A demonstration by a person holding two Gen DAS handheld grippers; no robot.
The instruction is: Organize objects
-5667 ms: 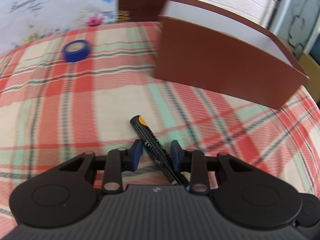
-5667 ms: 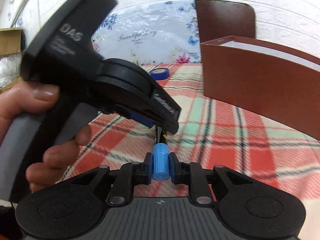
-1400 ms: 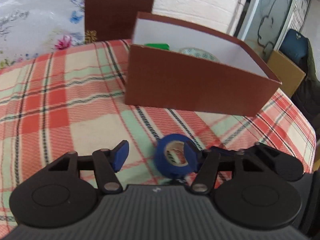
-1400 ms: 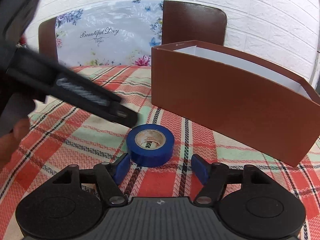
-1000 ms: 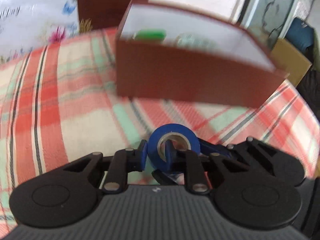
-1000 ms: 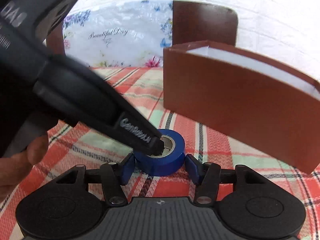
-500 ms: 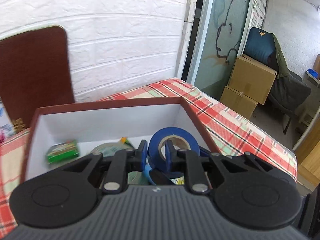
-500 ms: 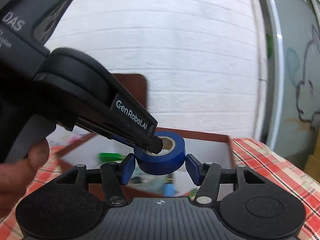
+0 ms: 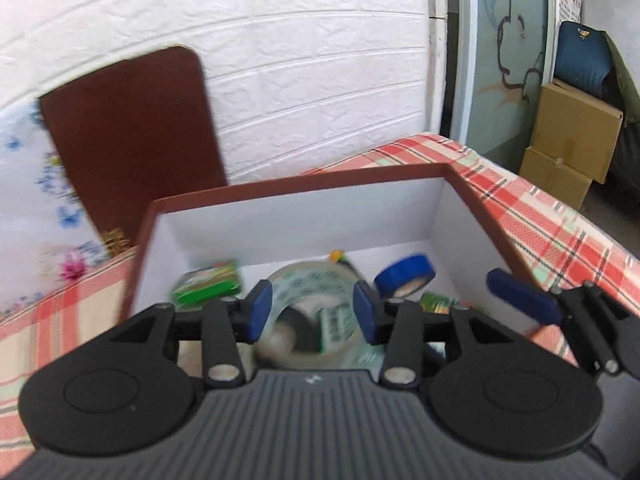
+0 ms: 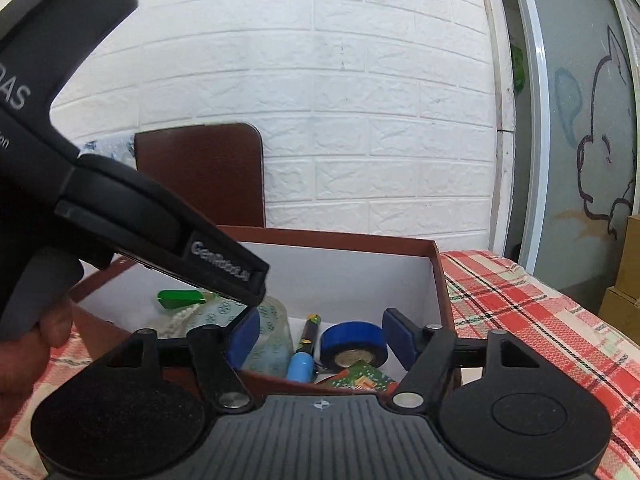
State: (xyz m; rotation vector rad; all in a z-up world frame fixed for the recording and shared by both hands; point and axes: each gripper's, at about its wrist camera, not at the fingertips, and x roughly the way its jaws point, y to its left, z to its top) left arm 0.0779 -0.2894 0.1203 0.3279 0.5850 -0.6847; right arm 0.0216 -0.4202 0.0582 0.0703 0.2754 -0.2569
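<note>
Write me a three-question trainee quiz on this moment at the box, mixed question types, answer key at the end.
1. True or false: the blue tape roll is clamped between the pads of the right gripper.
2. Multiple choice: the inside walls of the brown box are A) white, B) black, C) green.
3. Fill in: seen from the right wrist, the black marker with the blue cap lies between the blue tape roll and the ____ tape roll.

Key:
1. False. The roll is inside the box, free of both grippers; the left gripper and the right have just been opening.
2. A
3. clear patterned
</note>
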